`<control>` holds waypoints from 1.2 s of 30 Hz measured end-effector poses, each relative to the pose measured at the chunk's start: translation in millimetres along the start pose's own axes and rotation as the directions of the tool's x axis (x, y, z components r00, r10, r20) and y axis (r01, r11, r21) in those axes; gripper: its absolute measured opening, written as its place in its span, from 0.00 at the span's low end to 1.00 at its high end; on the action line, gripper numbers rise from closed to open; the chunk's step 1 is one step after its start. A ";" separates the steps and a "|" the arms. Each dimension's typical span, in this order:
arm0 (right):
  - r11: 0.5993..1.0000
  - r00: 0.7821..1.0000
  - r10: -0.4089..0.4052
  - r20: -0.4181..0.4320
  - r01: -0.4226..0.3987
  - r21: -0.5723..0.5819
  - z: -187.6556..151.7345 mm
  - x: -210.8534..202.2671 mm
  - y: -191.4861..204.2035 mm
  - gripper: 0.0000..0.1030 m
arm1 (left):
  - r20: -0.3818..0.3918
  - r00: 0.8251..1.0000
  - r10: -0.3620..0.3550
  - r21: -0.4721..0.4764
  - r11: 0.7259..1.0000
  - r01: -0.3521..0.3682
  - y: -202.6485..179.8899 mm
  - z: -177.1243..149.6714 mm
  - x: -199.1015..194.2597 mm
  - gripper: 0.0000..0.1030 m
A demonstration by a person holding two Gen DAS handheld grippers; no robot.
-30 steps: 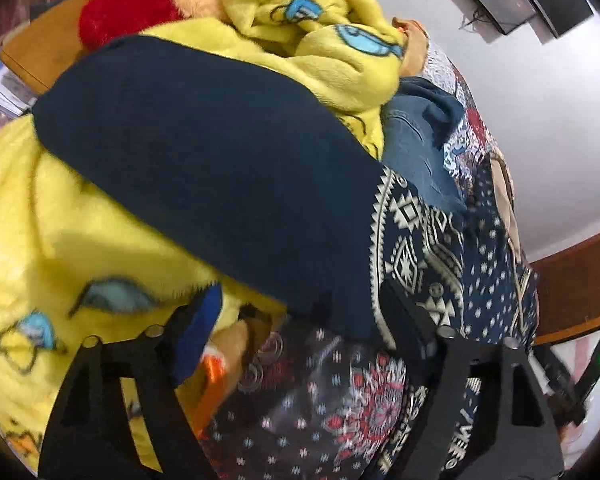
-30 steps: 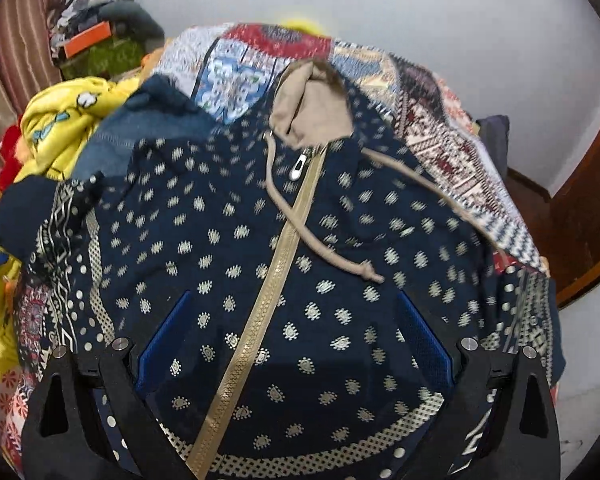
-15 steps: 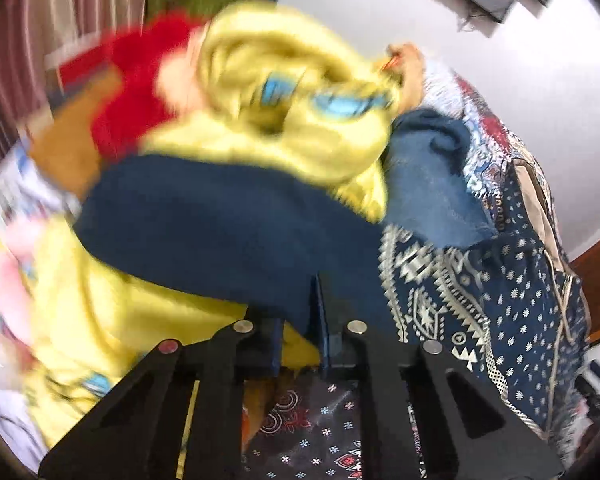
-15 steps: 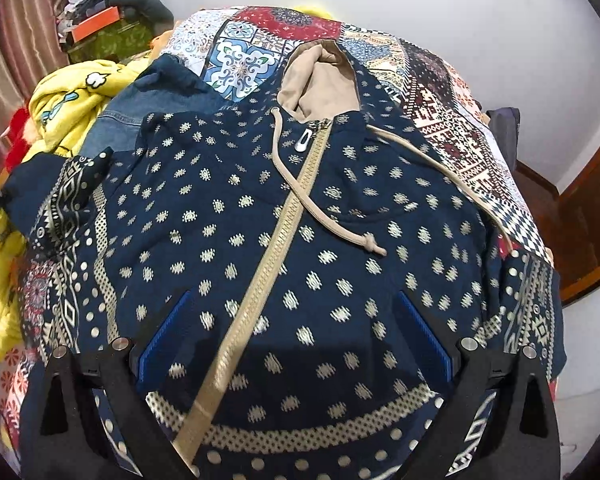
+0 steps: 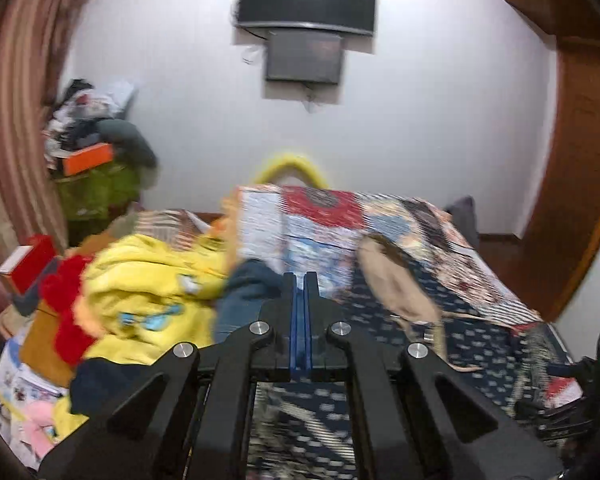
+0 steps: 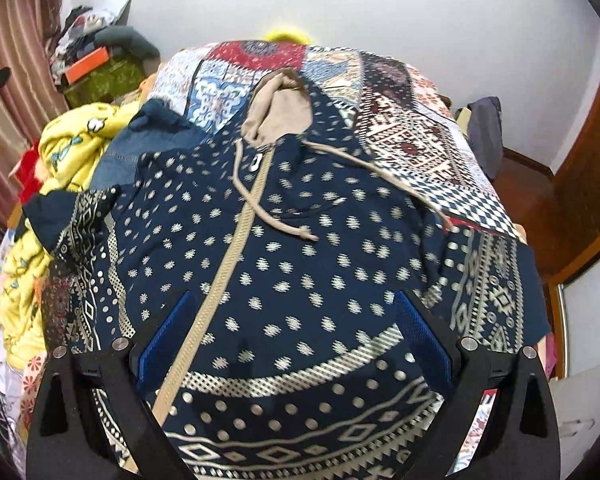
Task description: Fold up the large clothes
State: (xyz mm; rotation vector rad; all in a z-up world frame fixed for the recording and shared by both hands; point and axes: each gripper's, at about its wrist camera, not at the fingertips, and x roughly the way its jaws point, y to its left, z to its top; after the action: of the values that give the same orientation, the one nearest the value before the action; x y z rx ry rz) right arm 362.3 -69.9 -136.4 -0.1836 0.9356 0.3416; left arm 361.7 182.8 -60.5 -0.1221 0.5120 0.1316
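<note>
Right wrist view shows us the hoodie [image 6: 300, 240] lying flat and unfolded beneath our wide-apart right gripper [image 6: 296, 340], while our left gripper [image 5: 300, 280] is pressed together, seemingly empty.

a: where does the hoodie [image 6: 300, 264] lie?
b: flat on the bed [image 6: 412, 128], front side up, hood [image 6: 280, 108] toward the far wall. the quilt [image 6: 420, 144] runs on behind and to its right.
a: to its left?
b: a denim piece [image 6: 140, 148] at its upper left edge, the blanket heap [image 6: 72, 144] further left.
a: tools?
b: right tool [image 6: 292, 340] above the hoodie's lower hem. left tool [image 5: 300, 304] over its left side, blanket heap [image 5: 148, 292] on its left, hood [image 5: 396, 280] on its right.
</note>
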 end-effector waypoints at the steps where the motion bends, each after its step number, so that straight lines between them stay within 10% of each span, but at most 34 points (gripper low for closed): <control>1: 1.000 1.000 -0.008 0.005 0.008 0.004 -1.8 -4.2 -4.7 0.95 | -0.021 0.999 -0.024 -0.010 1.000 0.023 -5.6 -4.3 2.0 0.02; 6: 0.999 0.999 -0.031 0.039 0.032 -0.018 -11.2 -21.7 -15.1 0.95 | -0.198 0.971 -0.132 -0.058 0.991 0.123 -17.1 -40.5 33.7 0.17; 11: 0.998 0.998 -0.038 0.040 0.040 -0.056 -17.1 -23.3 -15.8 0.95 | -0.280 0.957 -0.079 -0.120 0.992 0.047 18.6 -80.0 43.6 0.62; 24: 0.996 0.999 -0.048 -0.002 0.048 -0.080 -14.3 6.1 13.5 0.95 | -0.352 0.926 -0.136 -0.464 0.885 -0.046 192.2 -134.9 43.6 0.62; 36: 0.988 0.997 -0.074 -0.027 0.070 -0.137 -6.6 21.7 44.6 0.95 | -0.339 0.927 -0.161 -0.535 0.843 -0.049 230.5 -143.9 84.3 0.58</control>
State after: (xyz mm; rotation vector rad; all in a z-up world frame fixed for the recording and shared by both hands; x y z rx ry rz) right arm 352.9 -25.9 -158.2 -0.3480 0.9356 0.3365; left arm 329.6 396.2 -245.9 -0.7276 0.8449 0.1934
